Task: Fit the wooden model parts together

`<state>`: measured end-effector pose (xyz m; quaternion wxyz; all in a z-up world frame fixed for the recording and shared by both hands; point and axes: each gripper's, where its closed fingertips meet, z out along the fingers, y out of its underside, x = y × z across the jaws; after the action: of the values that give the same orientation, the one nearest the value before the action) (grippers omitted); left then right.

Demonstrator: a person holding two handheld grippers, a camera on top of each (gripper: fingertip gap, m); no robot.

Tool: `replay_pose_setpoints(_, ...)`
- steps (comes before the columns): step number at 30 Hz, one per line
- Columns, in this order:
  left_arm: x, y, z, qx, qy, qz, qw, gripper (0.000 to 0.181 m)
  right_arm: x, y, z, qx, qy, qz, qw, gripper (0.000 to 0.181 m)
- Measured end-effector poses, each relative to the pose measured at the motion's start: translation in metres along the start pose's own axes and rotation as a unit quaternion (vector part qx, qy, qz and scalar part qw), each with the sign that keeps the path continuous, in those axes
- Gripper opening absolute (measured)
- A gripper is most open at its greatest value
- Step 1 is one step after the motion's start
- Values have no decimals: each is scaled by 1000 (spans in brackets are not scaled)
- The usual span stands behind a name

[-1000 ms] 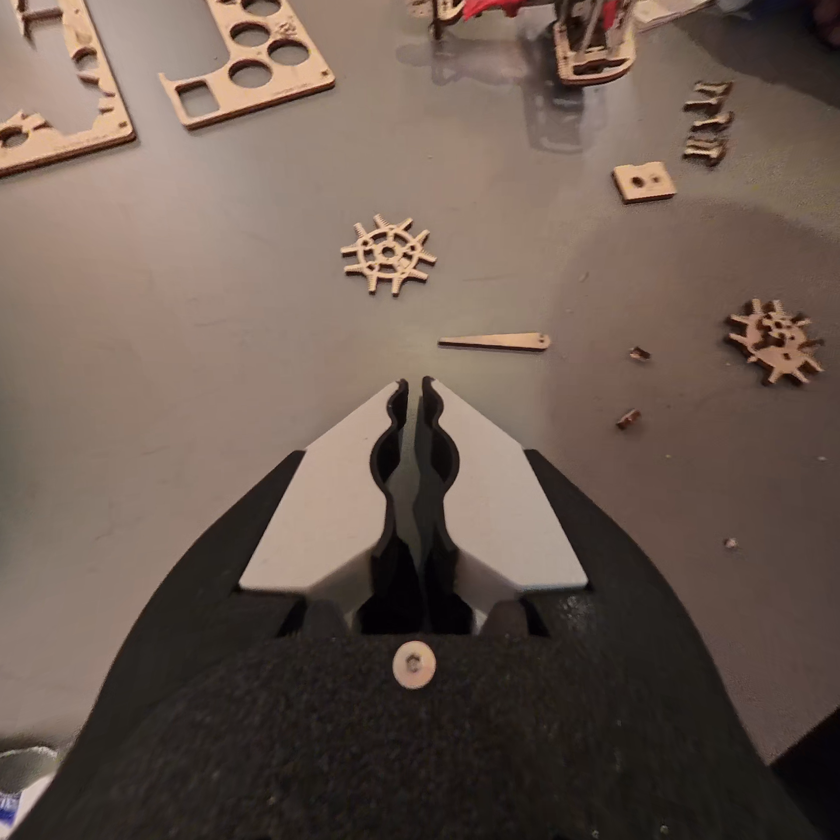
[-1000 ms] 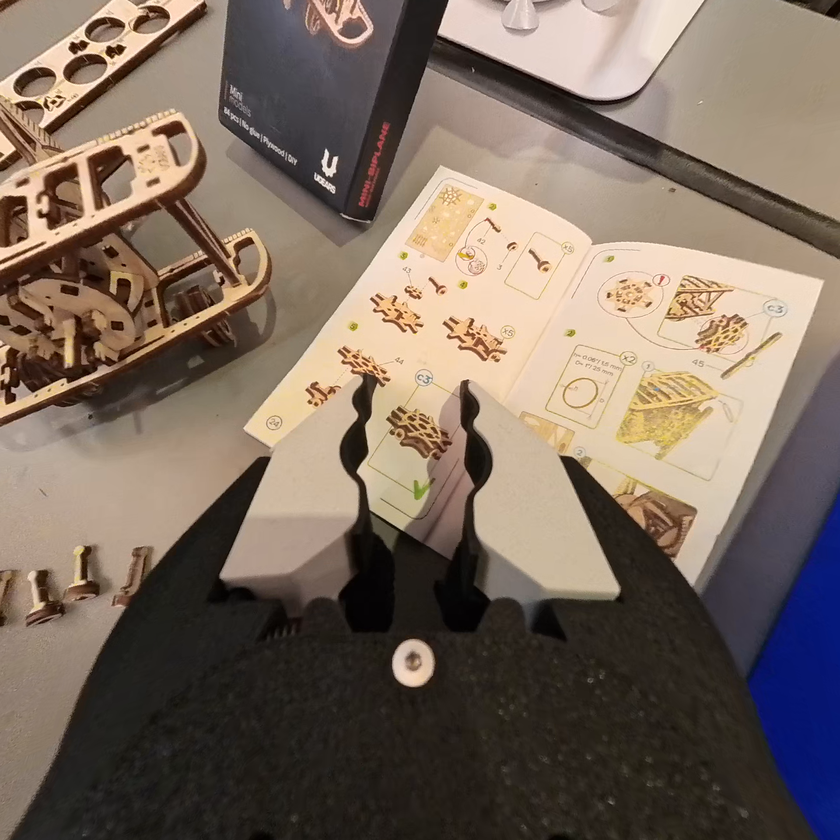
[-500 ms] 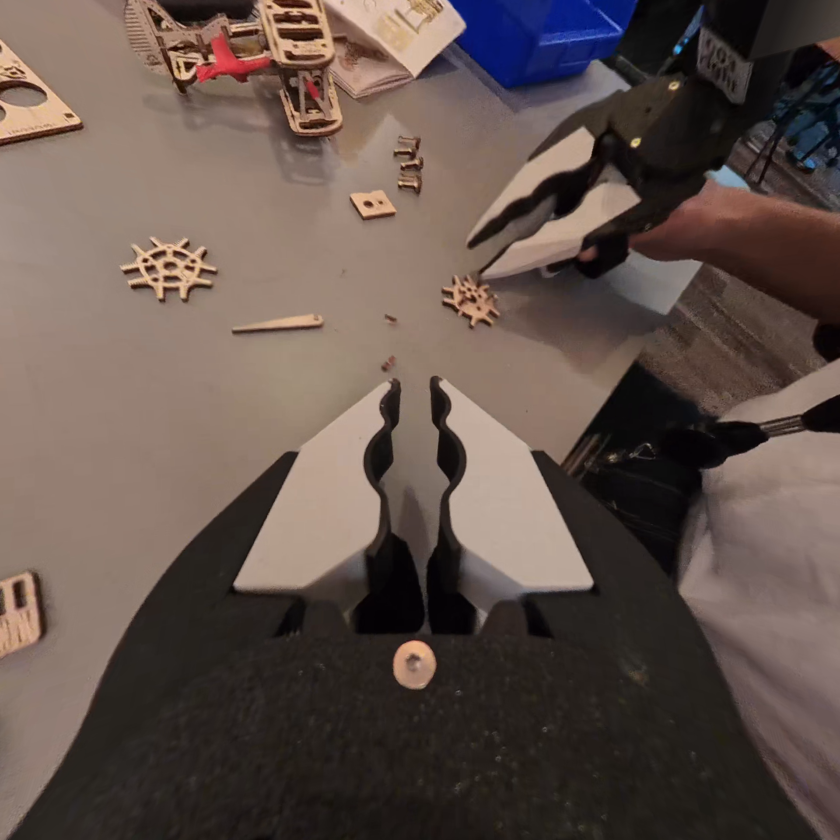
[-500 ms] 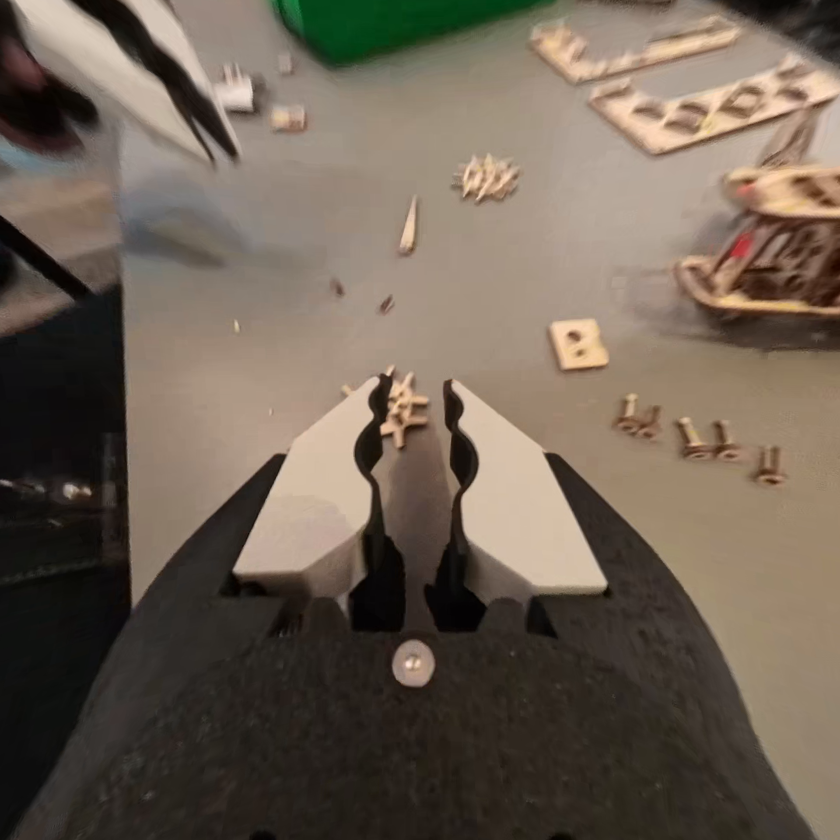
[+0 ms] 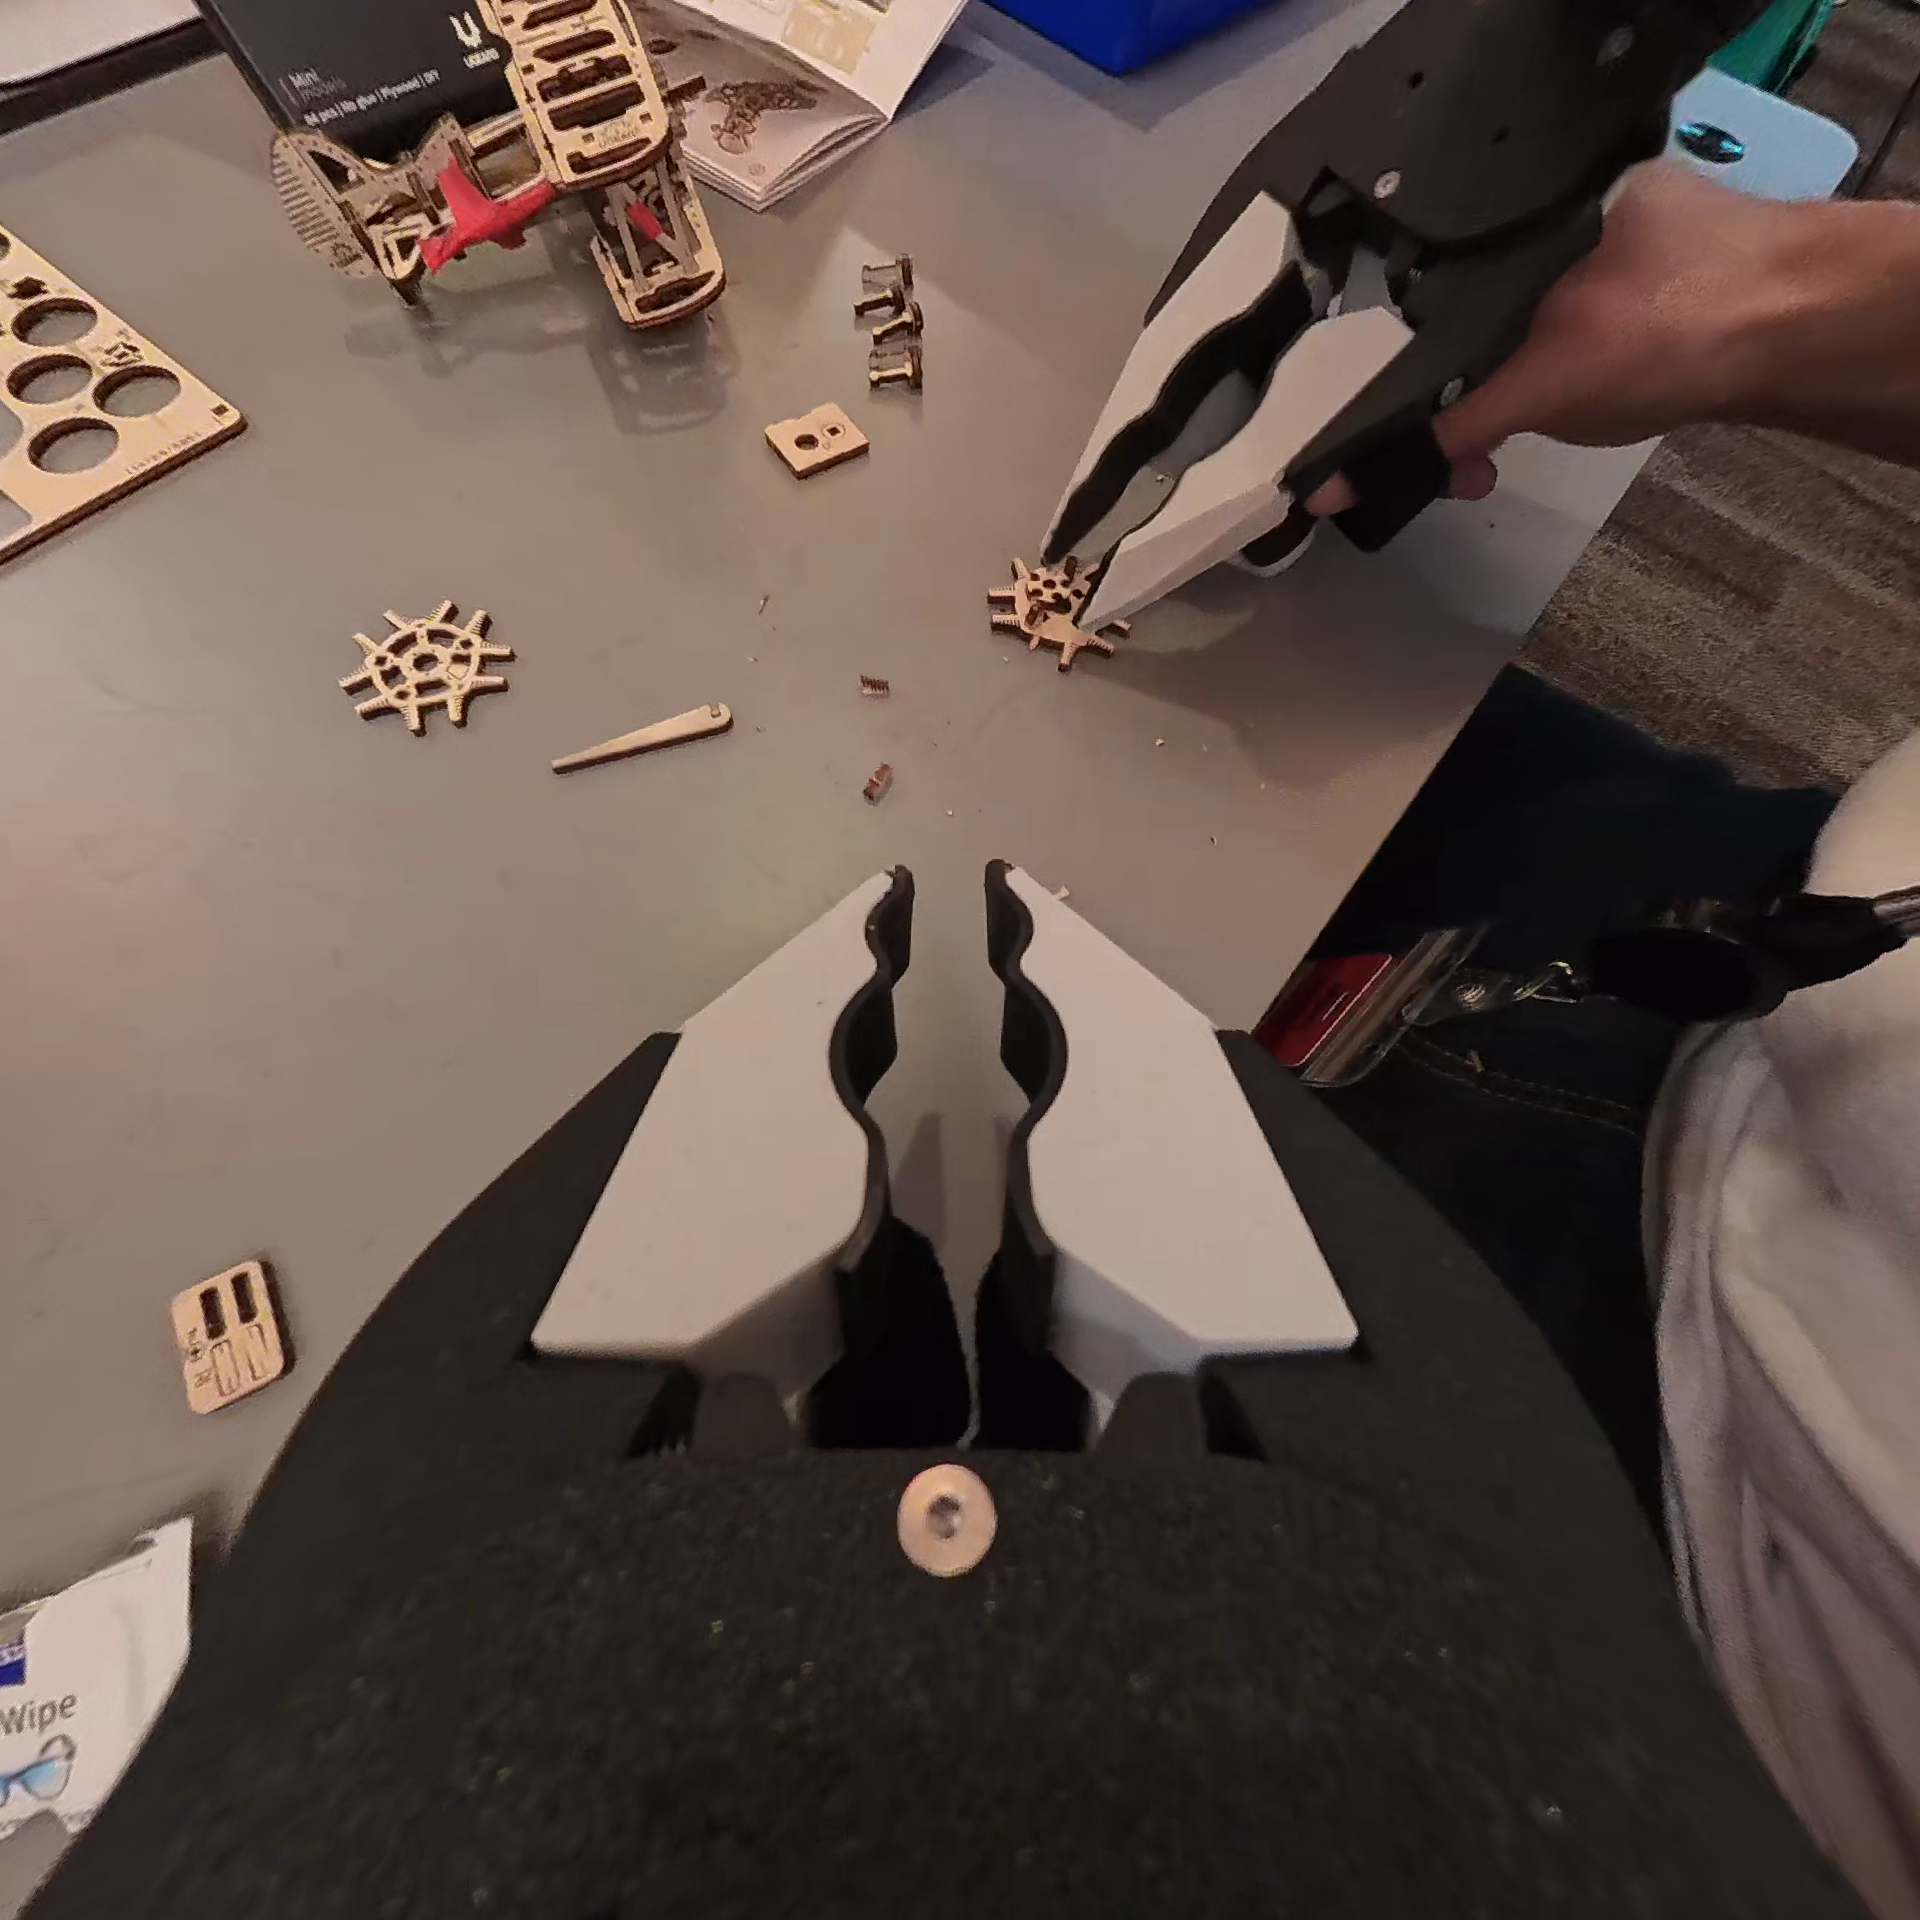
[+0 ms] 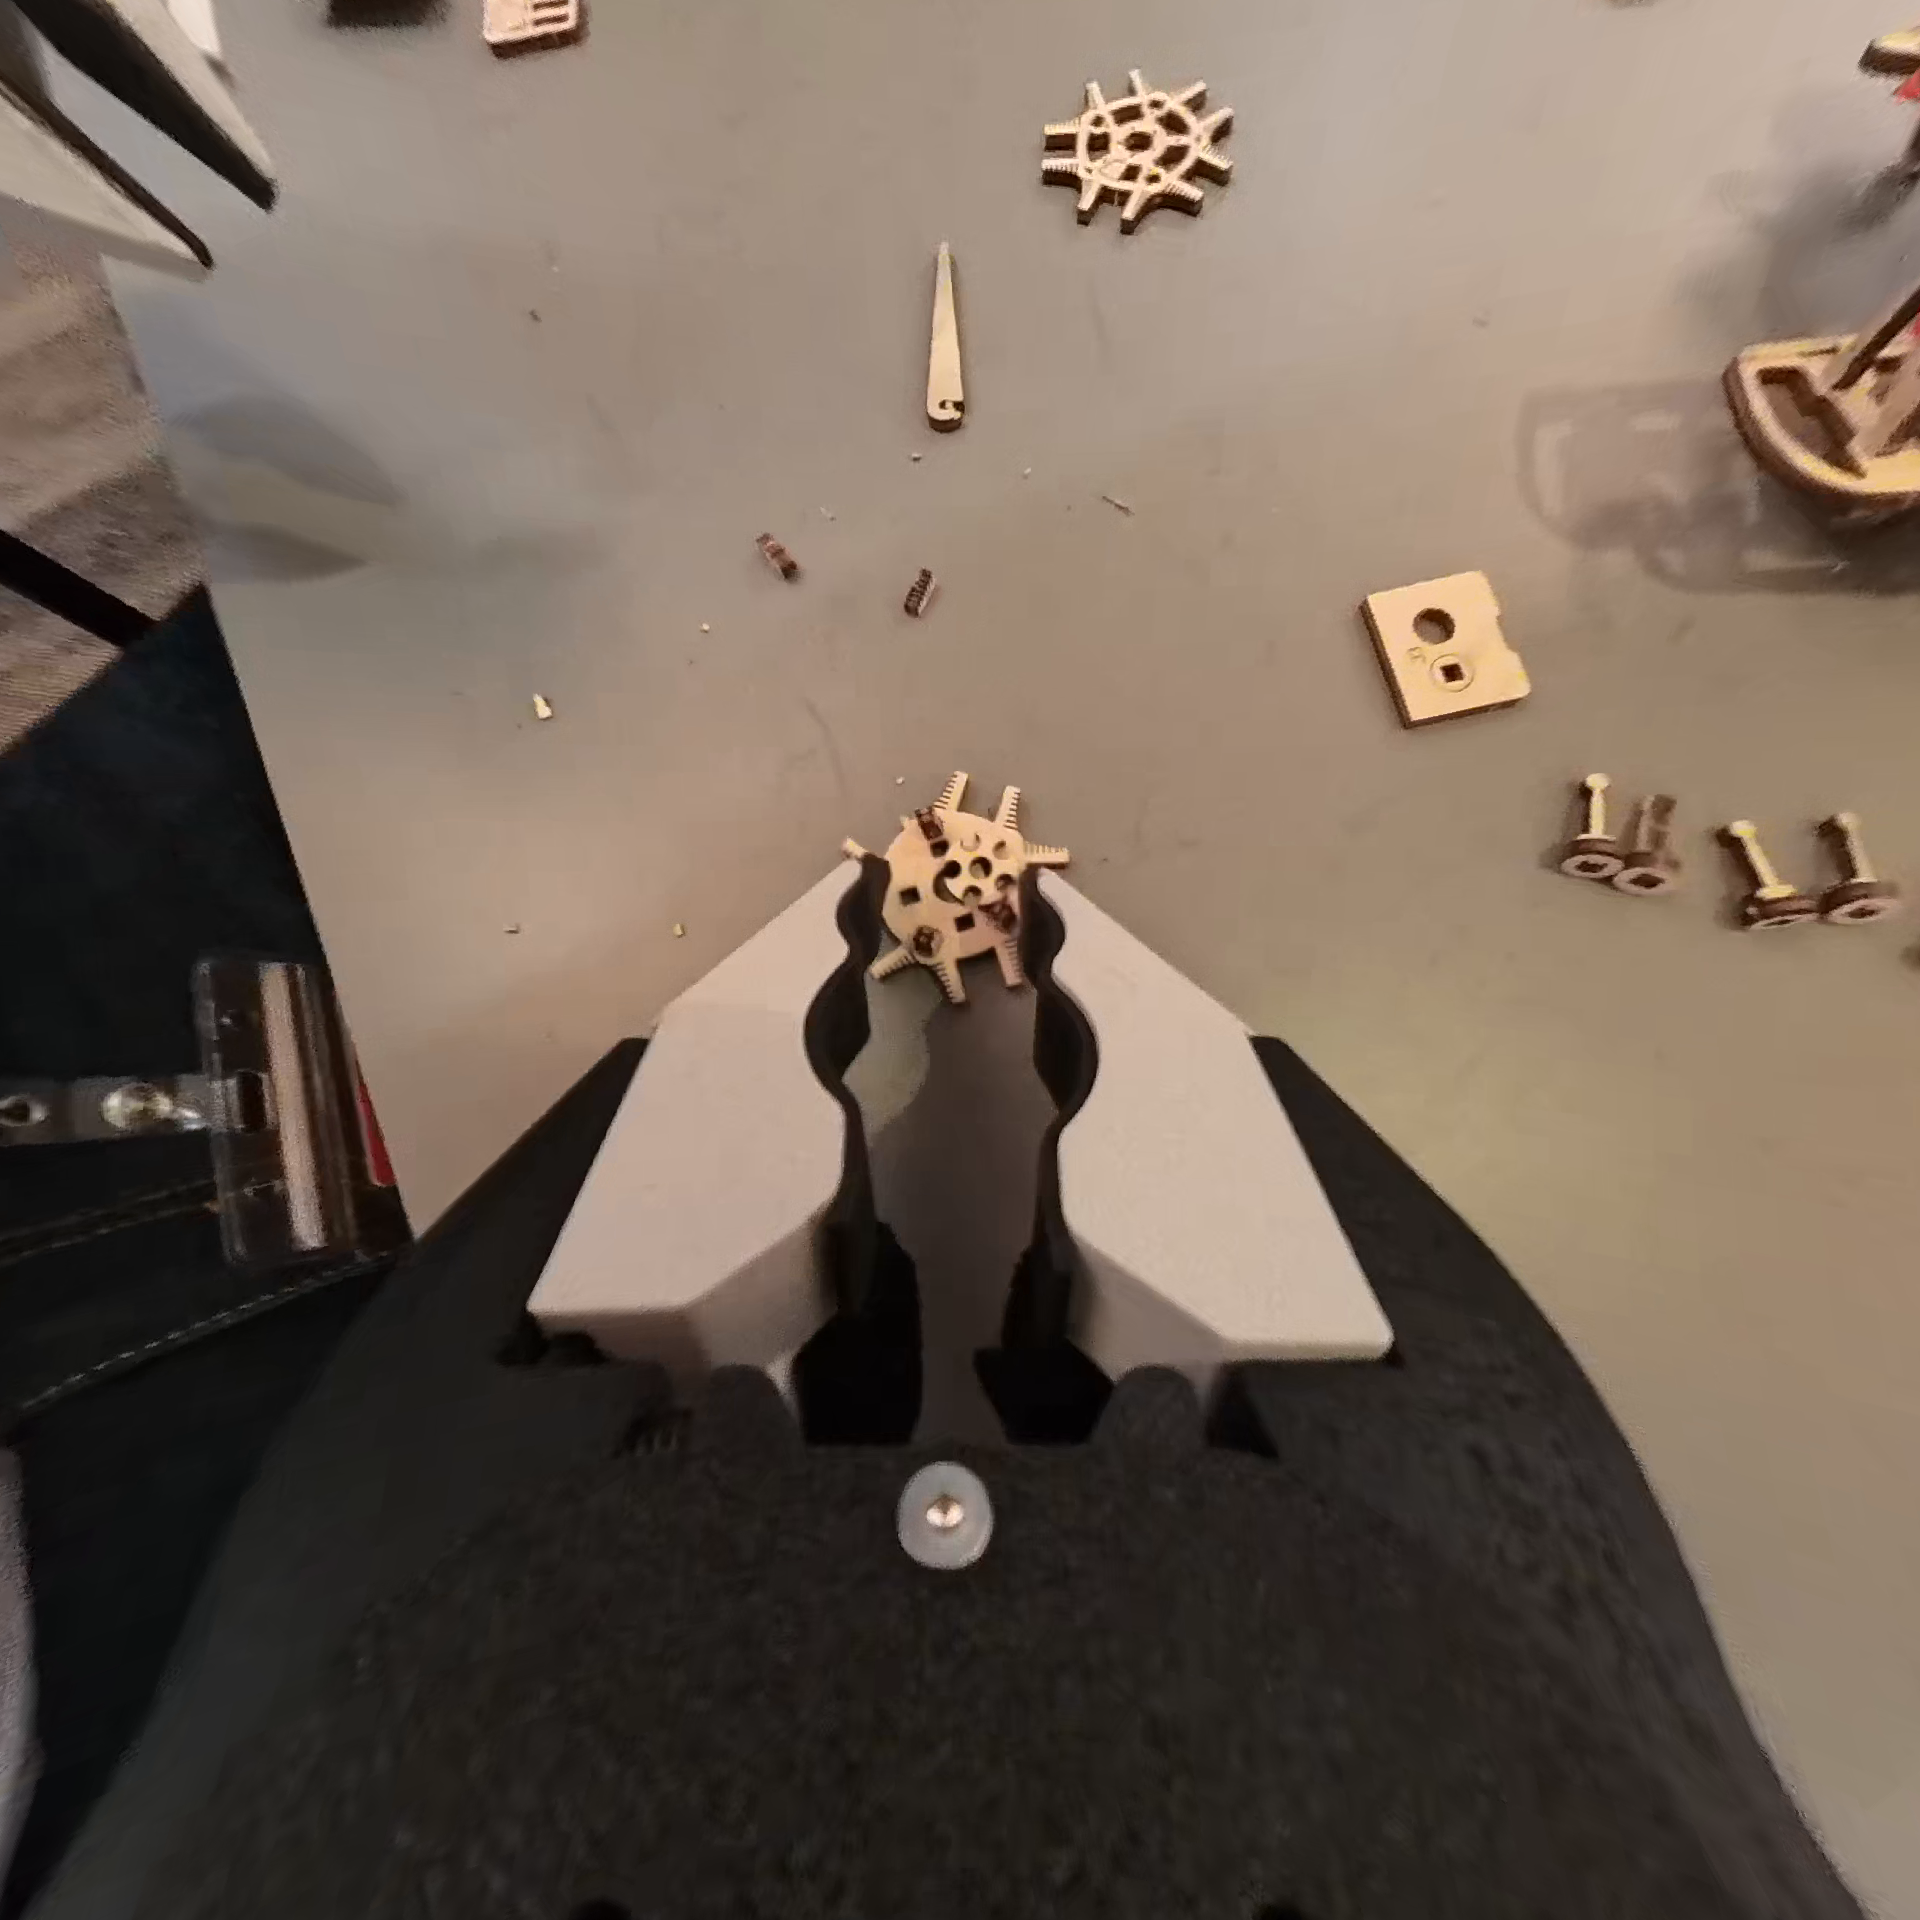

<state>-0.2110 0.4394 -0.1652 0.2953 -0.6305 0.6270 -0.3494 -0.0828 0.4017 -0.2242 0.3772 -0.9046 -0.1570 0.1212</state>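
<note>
A small toothed wooden gear (image 6: pixel 956 883) lies on the grey table near its front edge; it also shows in the left wrist view (image 5: pixel 1049 613). My right gripper (image 6: pixel 951 883) is open, with a fingertip on either side of the gear, low at the table; from the left wrist view (image 5: pixel 1081 561) it points down onto the gear. My left gripper (image 5: pixel 948 873) is slightly open and empty, held above bare table short of the gear. A larger spoked wooden wheel (image 5: pixel 426 665) and a tapered wooden stick (image 5: pixel 644 738) lie flat to the left.
A part-built wooden plane (image 5: pixel 520 197) stands at the back by a dark box (image 5: pixel 343 62) and a booklet (image 5: pixel 800 94). A square plate (image 5: pixel 816 442), several pins (image 5: pixel 891 332), a punched sheet (image 5: pixel 83 395) and a slotted piece (image 5: pixel 231 1335) lie about. The table edge (image 5: pixel 1403 831) runs on the right. Some 15 cm of space lies between my two pairs of fingers. Between my left fingertips and the tapered wooden stick (image 5: pixel 644 738) there is roughly 12 cm. Seen from the right wrist view (image 6: pixel 945 332) as well. From either gripper's tips it is about 20 cm to the larger spoked wooden wheel (image 5: pixel 426 665). It is also in sight in the right wrist view (image 6: pixel 1135 144).
My right gripper swung from over the booklet to the small gear and now straddles it. My left gripper turned right and its jaws opened a little.
</note>
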Motion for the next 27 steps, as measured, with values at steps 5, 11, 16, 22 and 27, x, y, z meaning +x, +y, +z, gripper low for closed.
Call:
replay_pose_setpoints(5, 0, 2, 5, -4, 6, -5, 1000, 12, 0, -3, 1, 6, -15, -4, 1000, 21)
replay_pose_setpoints(11, -6, 7, 11, -14, 2, -11, 1000, 12, 0, -2, 4, 5, -4, -32, 999, 11)
replay_pose_setpoints(16, -9, 6, 15, -10, 7, -18, 1000, 12, -2, -7, -3, 17, 3, -66, 998, 11)
replay_pose_setpoints(22, -8, 8, 20, -17, 14, -17, 1000, 12, -5, -3, -4, 0, 7, -106, 994, 11)
replay_pose_setpoints(27, -8, 9, 20, -19, 12, -15, 1000, 12, -7, -1, 1, -13, -4, -109, 994, 11)
